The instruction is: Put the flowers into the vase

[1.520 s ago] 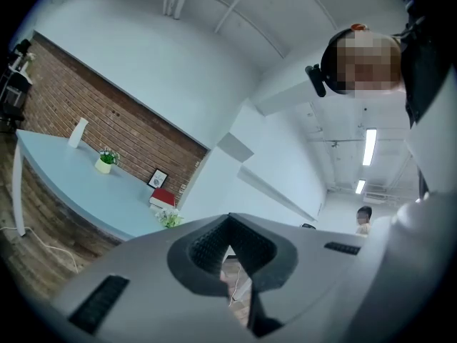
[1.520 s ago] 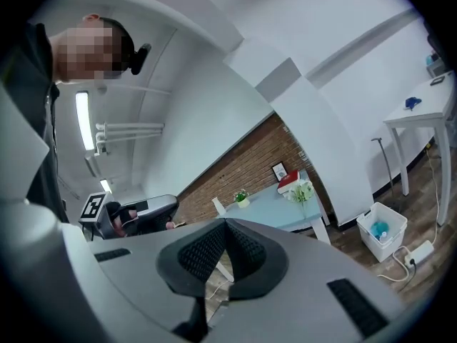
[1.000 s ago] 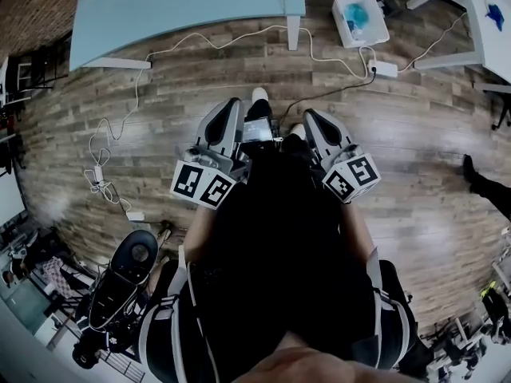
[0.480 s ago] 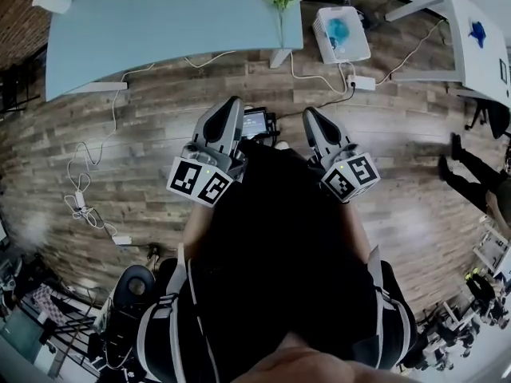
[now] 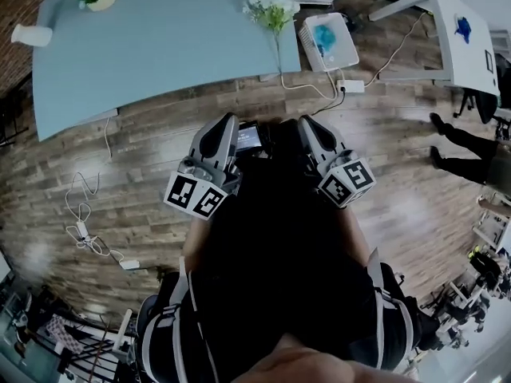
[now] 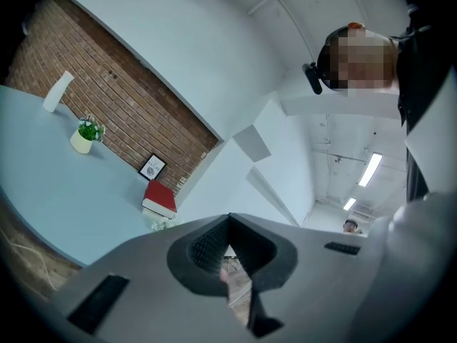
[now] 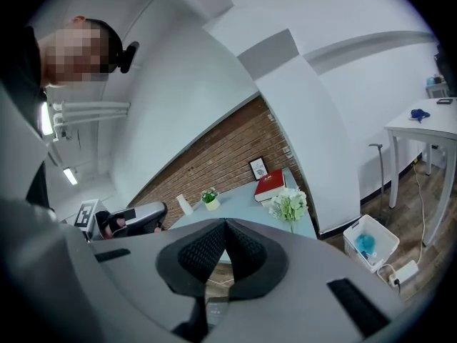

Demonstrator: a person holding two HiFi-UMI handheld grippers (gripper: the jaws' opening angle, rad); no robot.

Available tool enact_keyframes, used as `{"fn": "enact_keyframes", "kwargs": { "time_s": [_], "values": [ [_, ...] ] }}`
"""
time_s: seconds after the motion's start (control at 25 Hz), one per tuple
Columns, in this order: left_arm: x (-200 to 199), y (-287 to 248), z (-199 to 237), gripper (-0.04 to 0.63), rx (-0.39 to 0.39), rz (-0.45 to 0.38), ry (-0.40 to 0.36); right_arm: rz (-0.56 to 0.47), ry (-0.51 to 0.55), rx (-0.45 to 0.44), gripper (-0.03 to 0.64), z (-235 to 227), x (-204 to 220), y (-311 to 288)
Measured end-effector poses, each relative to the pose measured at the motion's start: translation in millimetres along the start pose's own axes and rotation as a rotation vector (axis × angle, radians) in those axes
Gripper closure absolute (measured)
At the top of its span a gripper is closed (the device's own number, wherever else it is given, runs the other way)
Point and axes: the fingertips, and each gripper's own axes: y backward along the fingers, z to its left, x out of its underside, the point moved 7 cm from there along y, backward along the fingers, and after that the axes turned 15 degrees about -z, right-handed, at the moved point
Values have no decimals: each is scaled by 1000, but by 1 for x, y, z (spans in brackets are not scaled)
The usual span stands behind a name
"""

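Both pairs of jaws are sitting pressed together with nothing between them, as a person is holding the left gripper (image 6: 228, 219) and the right gripper (image 7: 225, 221) side by side at waist height, well short of the light-blue tabletop (image 5: 168, 38). Ahead of the right jaws and slightly to their right, the white flowers (image 7: 289, 204) are standing at the tabletop's near corner, their stems apparently upright; what is propping them up is too small to make out. The white vase (image 7: 184, 204) is waiting ahead and to the left of those same jaws, at the far end of the tabletop, well apart from the flowers. From the left jaws it is lying far off to the left, beyond a small potted plant (image 6: 87, 136), while a red book (image 6: 158, 199) is resting closer to straight ahead. Seen from above, the right gripper is looking like the nearer of the two to the flowers and the left the nearer to the vase. Any pick-up is likely calling for the right jaws to open and close across the upright stems. A white bin (image 7: 370, 243) is sitting on the floor beyond the flowers, to the right.
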Motion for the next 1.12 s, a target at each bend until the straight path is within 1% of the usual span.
{"fn": "enact_keyframes", "kwargs": {
  "time_s": [0.12, 0.24, 0.36, 0.52, 0.6, 0.72, 0.8, 0.96, 1.12],
  "values": [
    [2, -14, 4, 580, -9, -11, 13, 4, 12, -17, 600, -10, -9, -13],
    [4, -31, 10, 580, -60, -32, 20, 18, 6, -36, 600, -28, -13, -31],
    [5, -52, 12, 580, -117, -39, -23, 21, -6, -65, 600, -49, -21, -54],
    [5, -92, 9, 580, -147, -25, -84, 5, -7, -95, 600, -78, -41, -86],
    [8, -116, 10, 580, -161, -7, -106, -1, 3, -95, 600, -96, -48, -96],
    [20, -151, 15, 580, -221, 42, -113, 5, 10, -83, 600, -127, -54, -105],
    [28, -175, 19, 580, -256, 85, -123, 1, -6, -73, 600, -146, -60, -109],
    [29, -220, 21, 580, -274, 135, -210, -3, -44, -49, 600, -182, -71, -115],
    [26, -236, 27, 580, -299, 178, -288, 39, -66, -46, 600, -201, -65, -123]
  ]
}}
